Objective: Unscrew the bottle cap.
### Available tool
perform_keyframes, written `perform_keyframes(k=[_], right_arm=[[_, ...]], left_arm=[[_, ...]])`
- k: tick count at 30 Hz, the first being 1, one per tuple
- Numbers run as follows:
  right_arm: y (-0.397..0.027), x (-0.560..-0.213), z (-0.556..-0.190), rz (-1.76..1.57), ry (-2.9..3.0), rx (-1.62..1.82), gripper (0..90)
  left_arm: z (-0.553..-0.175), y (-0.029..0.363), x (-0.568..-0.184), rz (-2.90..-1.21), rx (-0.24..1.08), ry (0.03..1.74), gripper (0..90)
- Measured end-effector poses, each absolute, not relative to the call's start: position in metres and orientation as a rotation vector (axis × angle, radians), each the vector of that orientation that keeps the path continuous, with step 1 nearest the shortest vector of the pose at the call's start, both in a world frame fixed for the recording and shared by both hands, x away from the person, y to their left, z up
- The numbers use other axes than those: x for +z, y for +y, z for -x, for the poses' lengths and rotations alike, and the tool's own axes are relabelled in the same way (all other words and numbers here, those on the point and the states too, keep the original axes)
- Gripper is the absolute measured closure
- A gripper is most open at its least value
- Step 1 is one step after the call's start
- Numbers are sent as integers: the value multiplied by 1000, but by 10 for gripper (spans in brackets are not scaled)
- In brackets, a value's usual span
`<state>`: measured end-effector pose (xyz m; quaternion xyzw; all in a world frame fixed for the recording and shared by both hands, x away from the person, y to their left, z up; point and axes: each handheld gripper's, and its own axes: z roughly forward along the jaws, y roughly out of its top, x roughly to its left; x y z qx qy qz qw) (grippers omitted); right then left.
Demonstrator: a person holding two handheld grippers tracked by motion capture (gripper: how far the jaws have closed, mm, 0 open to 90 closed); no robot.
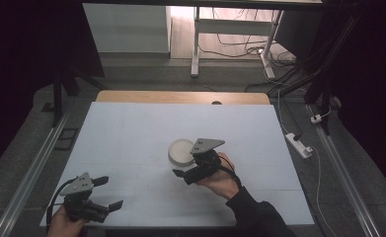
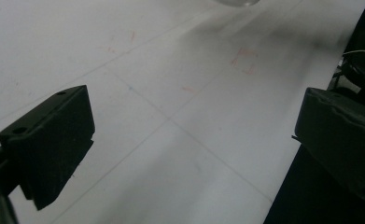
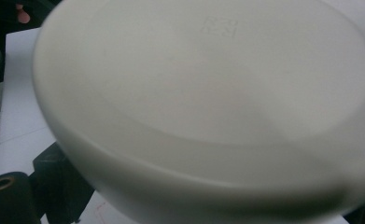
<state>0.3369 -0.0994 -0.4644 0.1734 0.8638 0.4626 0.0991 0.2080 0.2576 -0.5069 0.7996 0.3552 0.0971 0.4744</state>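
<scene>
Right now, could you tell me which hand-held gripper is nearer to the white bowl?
Right. The right hand-held gripper sits at the white bowl, close against its near edge. The left hand-held gripper is well apart, by the table's near left corner.

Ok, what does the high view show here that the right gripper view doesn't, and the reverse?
High view: the left tool standing open near the table's front corner, and a power strip on the floor. Right gripper view: a square mark embossed on the white bowl, seen close and blurred. Both: the bowl, the right tool close against it, and the white table.
</scene>
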Motion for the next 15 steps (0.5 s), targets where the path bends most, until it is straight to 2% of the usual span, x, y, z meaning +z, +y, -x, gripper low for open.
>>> perform_keyframes(k=[15], right_arm=[[-98,-466,-335,-495,2567,1370,70]], left_arm=[[-245,237,-481,-1973,285,804,0]])
